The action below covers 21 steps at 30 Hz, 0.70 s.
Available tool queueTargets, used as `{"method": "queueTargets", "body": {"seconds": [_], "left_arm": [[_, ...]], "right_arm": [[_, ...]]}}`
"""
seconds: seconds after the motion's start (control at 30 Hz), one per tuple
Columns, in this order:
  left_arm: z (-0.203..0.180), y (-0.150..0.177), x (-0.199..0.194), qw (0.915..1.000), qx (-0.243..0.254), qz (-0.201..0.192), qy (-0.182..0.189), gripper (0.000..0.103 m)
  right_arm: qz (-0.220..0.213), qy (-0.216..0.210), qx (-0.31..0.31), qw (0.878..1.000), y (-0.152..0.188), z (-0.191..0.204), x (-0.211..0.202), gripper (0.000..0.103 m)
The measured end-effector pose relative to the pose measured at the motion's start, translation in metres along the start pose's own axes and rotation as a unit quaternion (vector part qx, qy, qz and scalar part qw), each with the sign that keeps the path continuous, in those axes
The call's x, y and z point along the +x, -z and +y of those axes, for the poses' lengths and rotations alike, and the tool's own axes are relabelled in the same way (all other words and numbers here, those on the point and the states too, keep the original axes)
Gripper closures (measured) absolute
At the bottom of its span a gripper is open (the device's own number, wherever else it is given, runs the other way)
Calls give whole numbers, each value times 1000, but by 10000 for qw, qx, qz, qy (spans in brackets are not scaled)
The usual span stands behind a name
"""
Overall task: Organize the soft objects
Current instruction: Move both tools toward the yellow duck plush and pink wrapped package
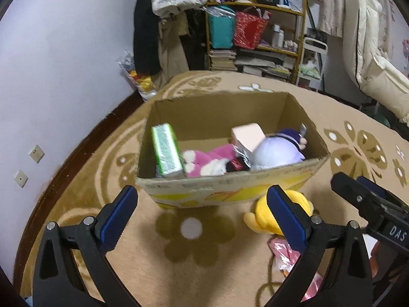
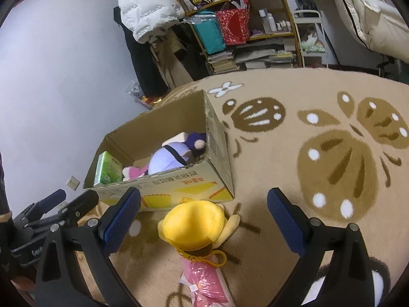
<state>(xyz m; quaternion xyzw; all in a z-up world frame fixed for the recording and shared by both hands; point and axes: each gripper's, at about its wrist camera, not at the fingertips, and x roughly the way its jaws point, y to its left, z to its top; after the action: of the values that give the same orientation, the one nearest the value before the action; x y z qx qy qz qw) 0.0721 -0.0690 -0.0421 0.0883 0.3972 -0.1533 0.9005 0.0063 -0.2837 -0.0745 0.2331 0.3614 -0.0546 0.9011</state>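
Two grippers hovered with jaws spread wide and holding nothing over a tan carpet (image 2: 268,168) patterned with brown flowers: the left gripper (image 1: 202,215) faced the cardboard box (image 1: 230,186), and the right gripper (image 2: 204,215) hung above the yellow plush toy (image 2: 194,225) lying just in front of that box. Behind the box stood a cluttered wooden shelf (image 1: 255,25) against a pale wall, where a black item read "40"; the printing on the box front was too blurred to read.
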Motion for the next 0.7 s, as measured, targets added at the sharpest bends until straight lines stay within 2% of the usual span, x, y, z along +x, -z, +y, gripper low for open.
{"method": "queueTargets", "body": {"seconds": [0.2,0.37,0.47,0.7], "left_arm": [[-19,5,13,9993,291,210,122,3],[-35,9,21,9978,543,311,224,3],[-45,11,28,9965,696,383,274,3],[-69,20,47,9926,1027,525,389,3]], "right_arm": [[100,25,171,9998,0,-10,3,0],[316,5,267,9991,1,-16,8,23],[520,2,314,9982,3,-19,14,33],[871,60,398,9954,7,-24,26,34]]}}
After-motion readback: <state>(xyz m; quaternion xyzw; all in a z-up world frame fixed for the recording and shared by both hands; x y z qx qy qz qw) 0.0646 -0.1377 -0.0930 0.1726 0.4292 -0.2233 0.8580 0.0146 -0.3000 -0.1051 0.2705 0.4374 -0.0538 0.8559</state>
